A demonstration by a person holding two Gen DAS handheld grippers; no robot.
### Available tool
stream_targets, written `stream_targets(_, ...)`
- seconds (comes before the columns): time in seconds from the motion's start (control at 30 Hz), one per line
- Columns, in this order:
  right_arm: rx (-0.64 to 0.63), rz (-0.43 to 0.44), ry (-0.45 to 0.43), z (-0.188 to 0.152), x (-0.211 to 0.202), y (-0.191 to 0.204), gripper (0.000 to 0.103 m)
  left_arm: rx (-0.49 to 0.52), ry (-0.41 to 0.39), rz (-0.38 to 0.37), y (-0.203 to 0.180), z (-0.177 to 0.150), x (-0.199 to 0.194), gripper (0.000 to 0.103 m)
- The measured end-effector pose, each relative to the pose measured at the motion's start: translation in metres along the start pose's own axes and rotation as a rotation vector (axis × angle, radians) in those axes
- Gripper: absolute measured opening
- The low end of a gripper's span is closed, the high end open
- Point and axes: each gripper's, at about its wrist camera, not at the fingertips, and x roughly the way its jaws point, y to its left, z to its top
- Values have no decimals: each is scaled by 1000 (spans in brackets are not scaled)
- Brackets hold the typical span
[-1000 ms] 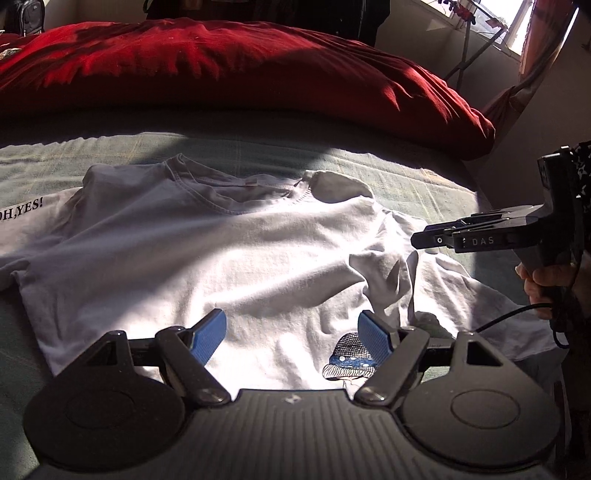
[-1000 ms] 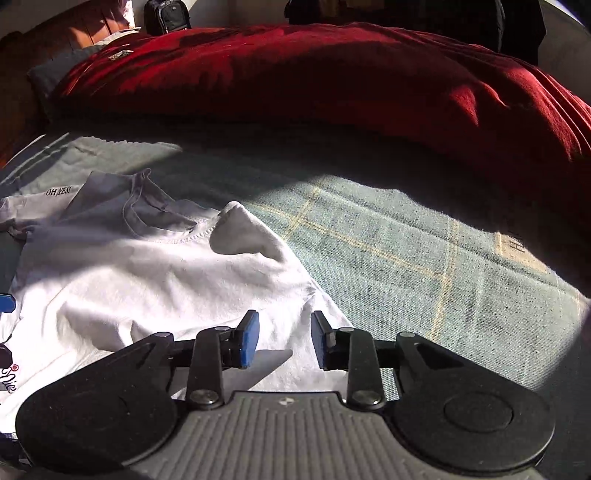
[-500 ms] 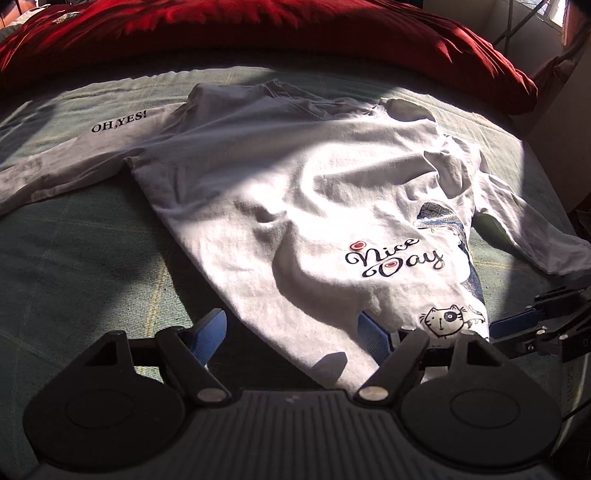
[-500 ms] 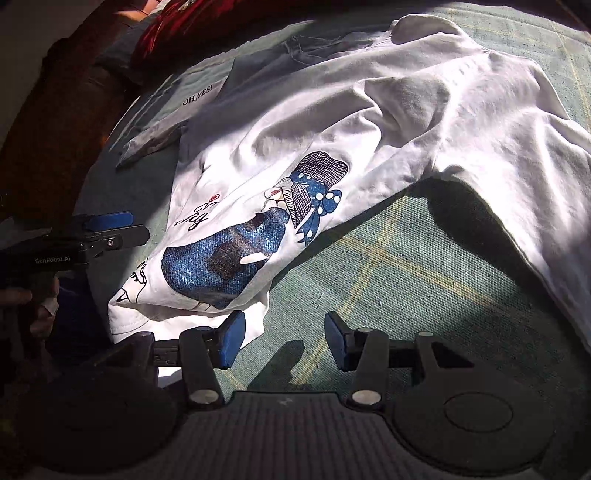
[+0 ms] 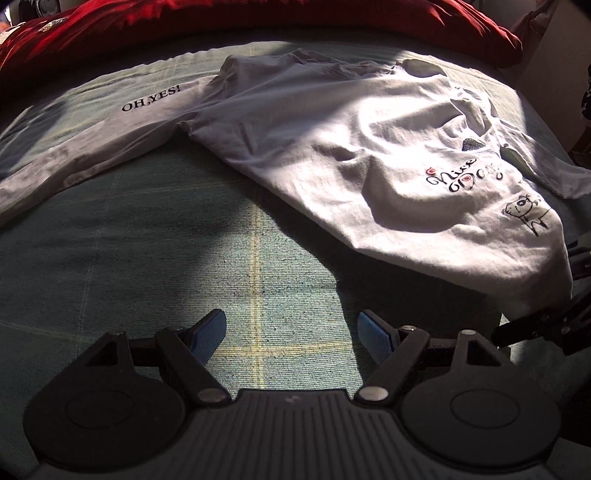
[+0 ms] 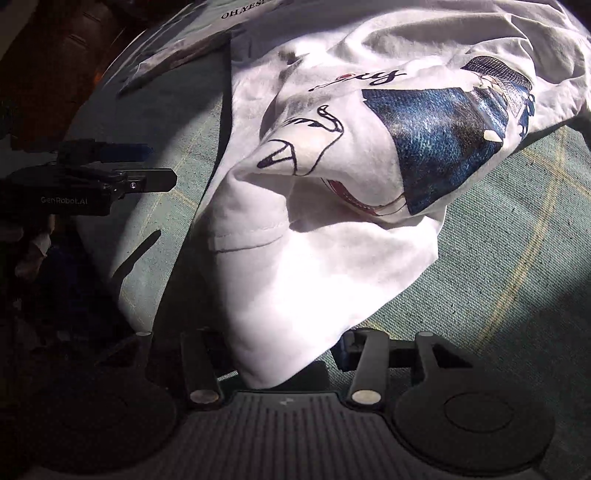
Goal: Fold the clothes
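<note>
The left gripper [image 5: 291, 332] is held wide open above the green blanket [image 5: 147, 258], with nothing between its blue pads [image 5: 208, 330]. The right gripper [image 6: 273, 350] is spread around the hem corner of the white shirt [image 6: 314, 229]; a firm pinch cannot be confirmed. The shirt is spread on the blanket, one sleeve [image 5: 110, 125] printed "OH,YES!" stretched leftward, below a red duvet [image 5: 258, 18].

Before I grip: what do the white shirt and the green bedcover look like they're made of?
White shirt: looks like soft matte cotton knit; it wrinkles and drapes in loose folds, with a stitched hem and printed graphics. Green bedcover: seems a coarser woven cloth, matte; visible thread grain with pale yellow check lines. Exact fibres can't be told.
</note>
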Motion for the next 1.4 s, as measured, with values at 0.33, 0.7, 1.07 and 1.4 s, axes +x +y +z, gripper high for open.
stream_targets(0.33,-178,-153,-230,82,-40,29,52,-107,-17,-24,38,-22,-3,79)
stream_targets(0.7,-188,-200,-265,161,14,3,56,-149,-24,-9,49,-24,0,79)
stream_targets(1.07,-200,-130,-278,130,-32,11,64,-159,-46,-20,40,-2,5,79)
stream_targets(1.4,-155,-140,-205,59,-58,-8,67,-137,-117,-163,1,43,4,69)
